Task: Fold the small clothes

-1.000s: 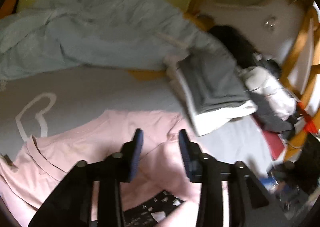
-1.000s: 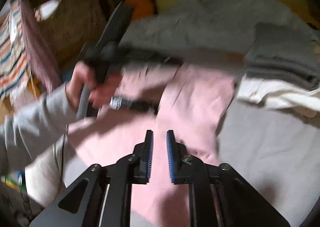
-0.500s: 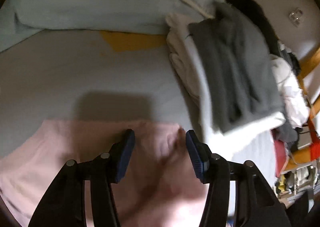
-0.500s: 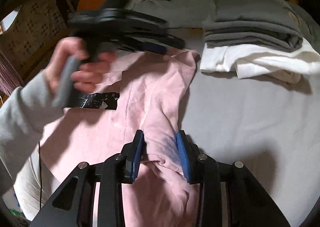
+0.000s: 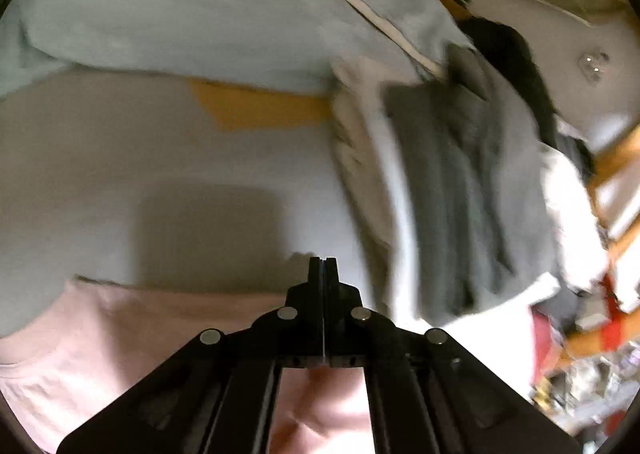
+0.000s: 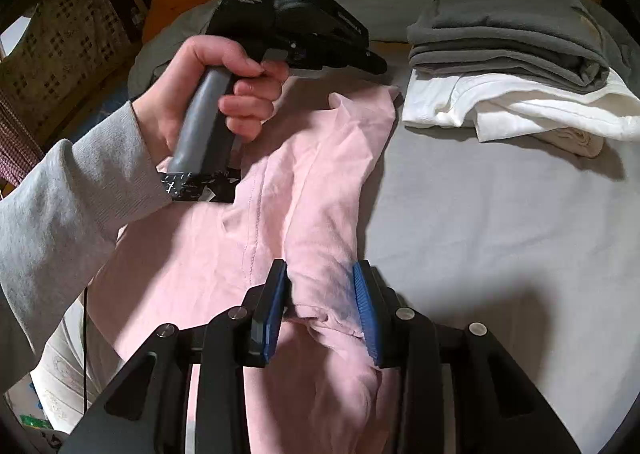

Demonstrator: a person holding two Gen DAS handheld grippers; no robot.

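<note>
Right gripper: the right gripper (image 6: 320,306) stands released, its blue-padded fingers (image 6: 365,306) spread to either side of a raised fold of the soft pink cotton garment (image 6: 304,190).
Left gripper: the left gripper (image 5: 323,268) is clenched at the pink garment's far edge (image 5: 160,318); whether cloth is pinched between its tips cannot be told.
Garment place: spread on the pale grey bed sheet (image 6: 500,222), near a folded pile of dark grey garments (image 6: 508,22) over white ones (image 6: 520,110).
Handling: likely light, limp and thin; it should slump and crease unless held at two points.
Hold: judged best at the ridge between the right gripper's pads, or at a hem or corner.
Writing: a black printed patch (image 6: 200,184) carries white letters, mostly covered by the person's left hand (image 6: 212,94); unreadable.
</note>
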